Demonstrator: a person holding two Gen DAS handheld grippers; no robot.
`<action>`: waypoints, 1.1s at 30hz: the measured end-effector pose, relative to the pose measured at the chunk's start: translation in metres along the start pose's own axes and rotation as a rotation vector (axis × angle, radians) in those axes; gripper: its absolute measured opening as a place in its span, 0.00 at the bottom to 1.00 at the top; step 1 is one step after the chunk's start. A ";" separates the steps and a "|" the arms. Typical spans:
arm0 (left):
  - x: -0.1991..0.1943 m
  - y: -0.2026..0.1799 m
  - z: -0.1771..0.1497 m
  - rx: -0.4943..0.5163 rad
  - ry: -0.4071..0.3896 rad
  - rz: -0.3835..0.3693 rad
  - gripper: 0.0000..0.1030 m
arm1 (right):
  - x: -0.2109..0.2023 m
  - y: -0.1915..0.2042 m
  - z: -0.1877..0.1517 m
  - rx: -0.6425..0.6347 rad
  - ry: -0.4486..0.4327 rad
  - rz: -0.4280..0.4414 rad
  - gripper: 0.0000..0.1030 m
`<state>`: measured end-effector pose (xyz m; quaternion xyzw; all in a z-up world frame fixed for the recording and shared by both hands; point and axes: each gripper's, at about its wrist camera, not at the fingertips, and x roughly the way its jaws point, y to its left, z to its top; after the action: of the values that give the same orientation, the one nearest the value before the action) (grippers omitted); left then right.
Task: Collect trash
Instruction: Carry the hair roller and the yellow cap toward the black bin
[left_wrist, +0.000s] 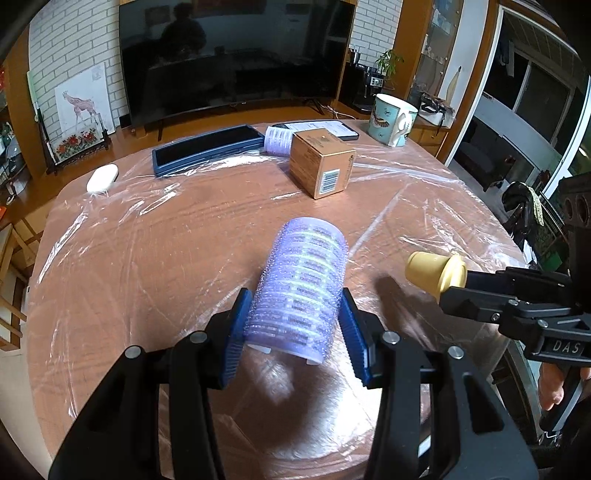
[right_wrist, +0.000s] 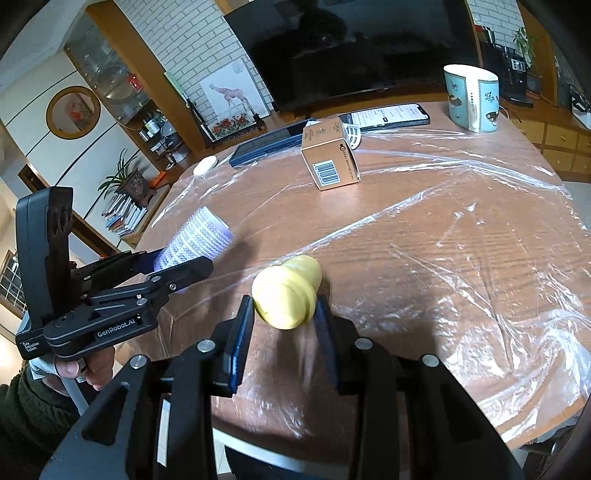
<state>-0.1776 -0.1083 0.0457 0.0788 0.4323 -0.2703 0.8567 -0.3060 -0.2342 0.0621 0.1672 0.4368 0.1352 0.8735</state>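
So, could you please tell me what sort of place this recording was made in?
Most likely a home living room. A large television stands on a low wooden unit behind the plastic-covered wooden table, a framed giraffe picture leans on the white brick wall, and a glass-fronted cabinet holds household items.

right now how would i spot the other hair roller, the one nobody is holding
Start at the big dark television, then drop to the far edge of the plastic-covered round table. The loose hair roller lies on its side there, between the blue tablet case and the brown cardboard box. It is the only pale lilac, ribbed cylinder among those flat or boxy things.
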 end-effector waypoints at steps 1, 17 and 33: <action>-0.002 -0.002 -0.001 0.000 -0.002 0.000 0.47 | -0.002 0.000 -0.001 -0.002 0.000 0.000 0.33; -0.036 -0.030 -0.030 -0.004 -0.027 -0.002 0.47 | -0.032 0.006 -0.017 -0.055 -0.004 0.026 0.33; -0.065 -0.052 -0.069 -0.003 -0.007 -0.015 0.47 | -0.064 0.019 -0.053 -0.113 0.012 0.054 0.33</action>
<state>-0.2844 -0.1009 0.0598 0.0734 0.4301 -0.2762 0.8564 -0.3871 -0.2321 0.0860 0.1284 0.4291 0.1844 0.8749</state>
